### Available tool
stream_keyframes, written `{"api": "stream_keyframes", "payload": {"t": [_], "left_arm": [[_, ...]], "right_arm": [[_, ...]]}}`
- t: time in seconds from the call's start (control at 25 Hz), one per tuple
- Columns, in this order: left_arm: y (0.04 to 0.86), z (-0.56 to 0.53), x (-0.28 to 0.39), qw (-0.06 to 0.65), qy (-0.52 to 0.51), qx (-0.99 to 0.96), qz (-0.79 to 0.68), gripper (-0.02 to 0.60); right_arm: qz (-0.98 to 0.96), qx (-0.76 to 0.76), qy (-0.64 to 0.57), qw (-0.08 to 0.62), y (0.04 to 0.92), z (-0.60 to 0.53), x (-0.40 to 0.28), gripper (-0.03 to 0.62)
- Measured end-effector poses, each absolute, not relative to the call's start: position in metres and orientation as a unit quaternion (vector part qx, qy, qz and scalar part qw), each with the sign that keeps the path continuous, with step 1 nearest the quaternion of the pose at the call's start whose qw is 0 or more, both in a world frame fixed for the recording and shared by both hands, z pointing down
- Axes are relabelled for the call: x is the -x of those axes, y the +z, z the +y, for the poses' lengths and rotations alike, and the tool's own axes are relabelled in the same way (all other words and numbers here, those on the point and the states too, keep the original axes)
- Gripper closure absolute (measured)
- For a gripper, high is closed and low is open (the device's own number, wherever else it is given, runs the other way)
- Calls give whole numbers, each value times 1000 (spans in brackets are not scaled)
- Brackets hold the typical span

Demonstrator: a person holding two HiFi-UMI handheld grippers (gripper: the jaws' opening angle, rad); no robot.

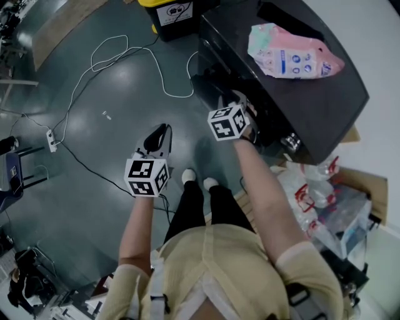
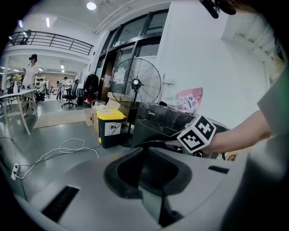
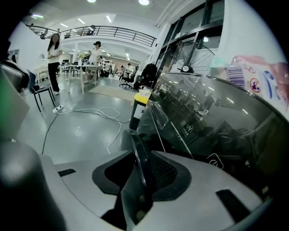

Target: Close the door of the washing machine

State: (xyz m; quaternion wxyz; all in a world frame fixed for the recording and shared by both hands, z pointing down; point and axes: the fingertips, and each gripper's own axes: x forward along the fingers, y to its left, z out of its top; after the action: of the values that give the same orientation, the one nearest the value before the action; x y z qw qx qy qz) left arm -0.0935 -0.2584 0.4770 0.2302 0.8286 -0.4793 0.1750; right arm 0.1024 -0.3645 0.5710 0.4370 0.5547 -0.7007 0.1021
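Note:
The black washing machine (image 1: 300, 100) stands at the upper right, with a pink and green packet (image 1: 290, 53) on its top. Its dark door (image 1: 206, 84) hangs out from the front face. My right gripper (image 1: 237, 100) is at that door. In the right gripper view the door's curved black rim (image 3: 137, 158) runs between the jaws, and the right gripper (image 3: 142, 189) is shut on it. My left gripper (image 1: 159, 132) hangs over the floor to the left, apart from the machine. Its jaws (image 2: 156, 203) show a narrow gap with nothing in it.
A yellow-lidded bin (image 1: 172, 12) stands left of the machine, and a standing fan (image 2: 137, 83) is behind it. A white cable (image 1: 125, 56) loops over the grey floor to a power strip (image 1: 51, 140). Plastic bags and a cardboard box (image 1: 319, 194) lie at the right. My feet (image 1: 197, 178) are below the grippers.

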Motion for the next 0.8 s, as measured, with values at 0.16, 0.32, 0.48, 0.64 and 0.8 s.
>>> {"api": "stream_keyframes", "payload": {"t": [0.16, 0.32, 0.48, 0.64, 0.8], "left_arm": [[478, -261, 95, 232, 175, -827, -481, 540], [478, -262, 95, 232, 175, -827, -481, 540], [477, -262, 95, 230, 176, -827, -482, 540], [475, -262, 98, 226, 176, -827, -484, 540], [472, -261, 104, 223, 176, -825, -489, 540]], "right_arm": [[-694, -562, 99, 439, 572, -368, -106, 476], [-689, -566, 92, 444, 572, -369, -107, 474], [-687, -567, 84, 447, 572, -369, -107, 473], [-685, -570, 88, 445, 574, -370, -110, 473], [-684, -572, 105, 441, 574, -372, -111, 473]]}}
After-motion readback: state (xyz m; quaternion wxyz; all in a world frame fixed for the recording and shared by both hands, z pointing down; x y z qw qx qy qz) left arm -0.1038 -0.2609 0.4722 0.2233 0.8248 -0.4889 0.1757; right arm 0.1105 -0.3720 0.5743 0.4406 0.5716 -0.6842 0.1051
